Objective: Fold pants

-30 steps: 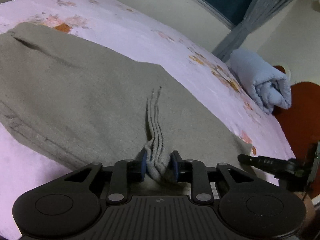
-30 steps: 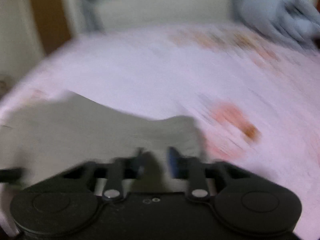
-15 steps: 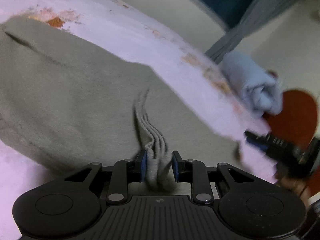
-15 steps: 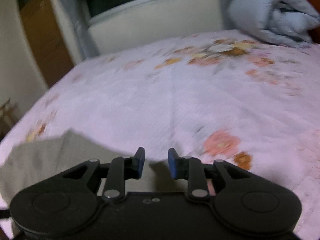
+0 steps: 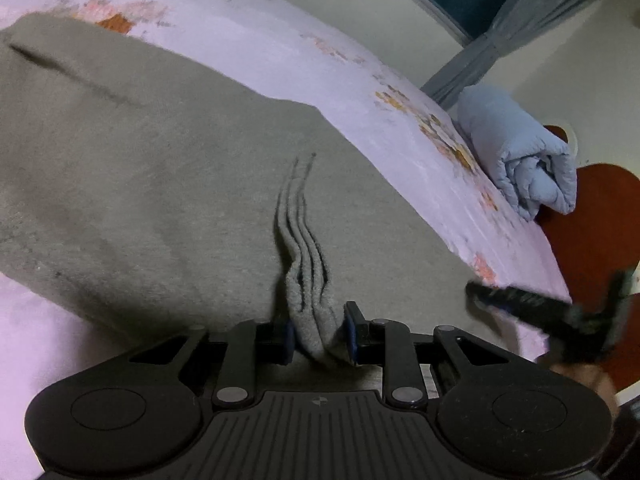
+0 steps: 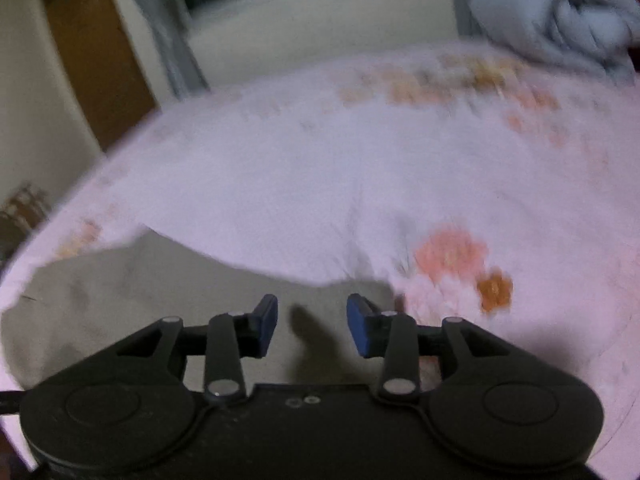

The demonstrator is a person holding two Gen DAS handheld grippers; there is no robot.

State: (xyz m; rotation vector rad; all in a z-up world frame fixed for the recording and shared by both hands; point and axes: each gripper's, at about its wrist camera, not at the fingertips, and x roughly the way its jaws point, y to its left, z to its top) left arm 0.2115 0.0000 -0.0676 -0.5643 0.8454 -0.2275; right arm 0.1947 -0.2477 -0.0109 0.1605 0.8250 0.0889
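Lying spread on the bed (image 5: 248, 36), the pants (image 5: 132, 168) are pinched at a bunched, layered edge by the left gripper (image 5: 318, 338). The right gripper (image 6: 312, 330) is seen opening, with nothing between its pads, above the cloth's edge. If the left grip is loosened, the stacked layers could be let slip and the fold undone. No containers are seen.
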